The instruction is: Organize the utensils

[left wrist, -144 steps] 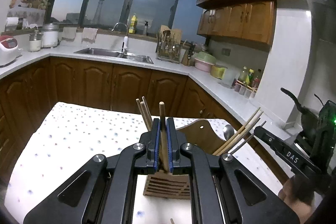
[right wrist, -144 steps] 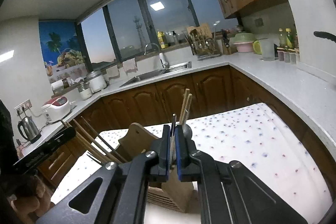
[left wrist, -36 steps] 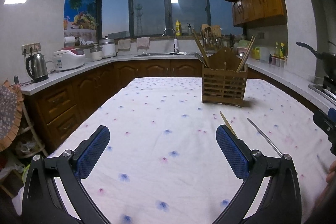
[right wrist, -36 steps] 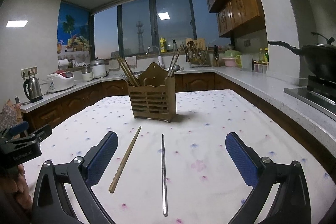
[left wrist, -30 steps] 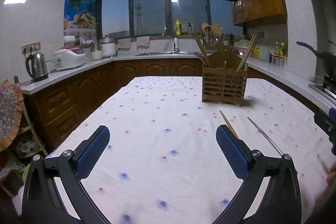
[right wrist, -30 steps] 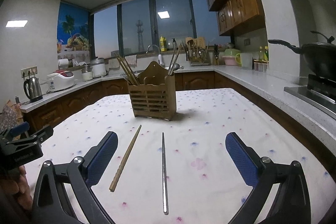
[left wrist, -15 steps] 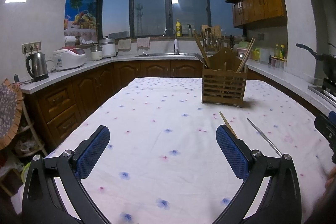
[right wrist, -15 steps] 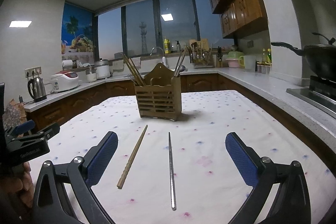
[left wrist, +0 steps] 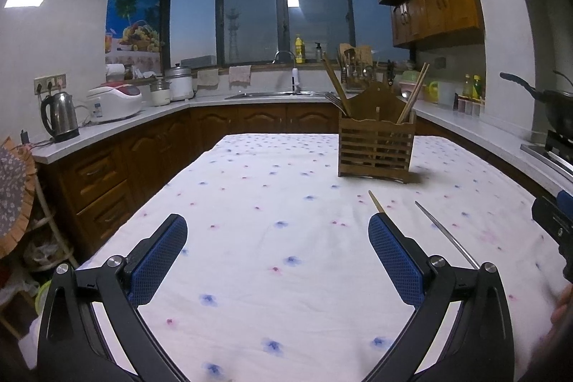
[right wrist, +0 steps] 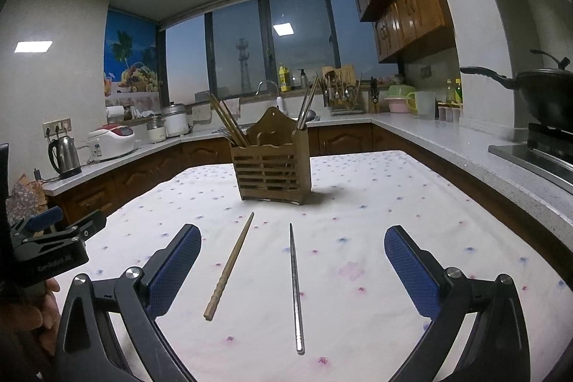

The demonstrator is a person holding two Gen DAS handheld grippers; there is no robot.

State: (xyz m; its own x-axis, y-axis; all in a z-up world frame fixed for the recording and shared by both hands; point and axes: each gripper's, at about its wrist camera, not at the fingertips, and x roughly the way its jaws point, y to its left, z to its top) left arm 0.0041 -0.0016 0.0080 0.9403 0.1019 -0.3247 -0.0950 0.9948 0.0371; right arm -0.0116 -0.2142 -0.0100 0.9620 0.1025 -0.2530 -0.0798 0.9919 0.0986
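I'm holding both tongs spread wide and empty — my right gripper [right wrist: 292, 260] is hovering over 2 loose sticks on the tablecloth [right wrist: 394, 203]: a wooden chopstick [right wrist: 230, 265] and a metal chopstick [right wrist: 295, 285], side by side, apart. The wooden holder [right wrist: 272, 163] is standing beyond them. My left gripper [left wrist: 277, 260] is waiting alongside. Next, I judge, I'm lowering and pinching 1 stick — thin, flat, slippery.

A table covered by a white tablecloth [right wrist: 412, 203] with small blue and pink flowers carries three things. A slatted wooden utensil holder [right wrist: 272, 167] stands upright toward the far edge. Nearer the front edge lie a wooden chopstick [right wrist: 231, 262] and, just beside it, apart, a metal chopstick [right wrist: 295, 285], both pointing toward the holder.
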